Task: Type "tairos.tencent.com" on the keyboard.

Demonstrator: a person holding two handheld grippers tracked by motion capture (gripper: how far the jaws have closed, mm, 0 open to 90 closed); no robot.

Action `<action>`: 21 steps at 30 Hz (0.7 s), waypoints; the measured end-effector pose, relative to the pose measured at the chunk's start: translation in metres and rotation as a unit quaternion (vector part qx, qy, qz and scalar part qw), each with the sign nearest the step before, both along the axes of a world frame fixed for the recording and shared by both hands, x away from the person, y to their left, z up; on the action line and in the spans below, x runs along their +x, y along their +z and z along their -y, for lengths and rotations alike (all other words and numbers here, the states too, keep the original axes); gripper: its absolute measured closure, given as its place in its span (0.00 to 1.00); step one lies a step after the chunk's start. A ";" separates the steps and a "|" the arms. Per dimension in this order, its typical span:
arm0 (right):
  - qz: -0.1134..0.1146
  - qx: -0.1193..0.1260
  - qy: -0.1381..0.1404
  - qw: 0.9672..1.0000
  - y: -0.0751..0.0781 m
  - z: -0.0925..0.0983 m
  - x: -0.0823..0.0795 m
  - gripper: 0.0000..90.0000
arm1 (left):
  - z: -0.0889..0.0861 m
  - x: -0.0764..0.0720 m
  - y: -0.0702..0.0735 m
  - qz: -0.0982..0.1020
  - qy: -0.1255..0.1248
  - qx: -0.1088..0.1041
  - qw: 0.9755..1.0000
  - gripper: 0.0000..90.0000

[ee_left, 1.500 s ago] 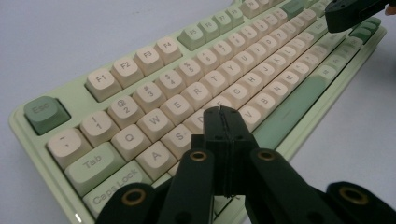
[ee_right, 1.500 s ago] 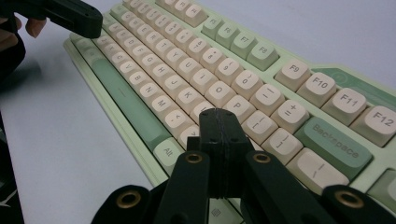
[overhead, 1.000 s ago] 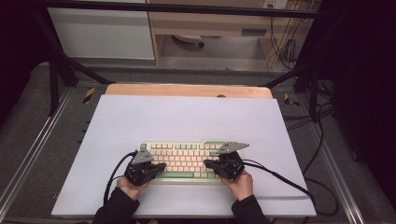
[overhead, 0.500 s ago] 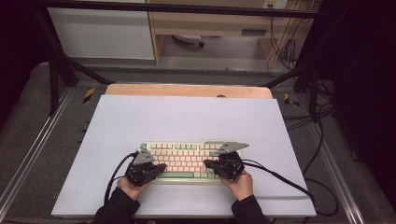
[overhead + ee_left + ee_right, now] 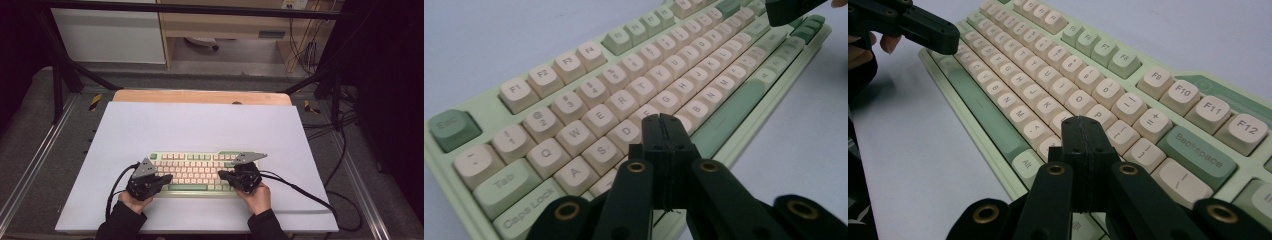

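High view showed the white desk (image 5: 200, 125) carrying a pale green keyboard (image 5: 200, 170) near its front edge, cream keys with green accents. Both tools hovered over it: the left hand-held gripper (image 5: 663, 125) clenched with nothing between its jaws above the D and F keys, the right hand-held gripper (image 5: 1083, 127) likewise clenched near the L key. Pressing well probably meant lowering each closed tip squarely onto one keycap.

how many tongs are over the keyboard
2: the left tongs sit shut above the keyboard at its left end, and the right tongs sit shut above its right half.
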State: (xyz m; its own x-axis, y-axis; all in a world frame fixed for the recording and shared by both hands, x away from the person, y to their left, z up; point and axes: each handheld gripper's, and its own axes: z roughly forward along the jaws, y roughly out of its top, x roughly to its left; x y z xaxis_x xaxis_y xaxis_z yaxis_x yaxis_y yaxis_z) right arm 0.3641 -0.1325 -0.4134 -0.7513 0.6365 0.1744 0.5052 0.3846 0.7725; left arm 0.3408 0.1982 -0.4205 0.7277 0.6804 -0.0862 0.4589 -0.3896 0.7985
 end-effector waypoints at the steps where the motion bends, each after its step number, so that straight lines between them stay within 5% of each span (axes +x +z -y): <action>1: -0.002 0.001 -0.001 1.000 -0.001 -0.001 0.000 1.00 | -0.002 0.000 0.001 0.000 0.003 -0.001 1.000 1.00; 21: -0.012 -0.005 -0.001 1.000 -0.001 -0.022 0.010 1.00 | -0.022 0.003 0.002 0.000 0.015 -0.013 1.000 1.00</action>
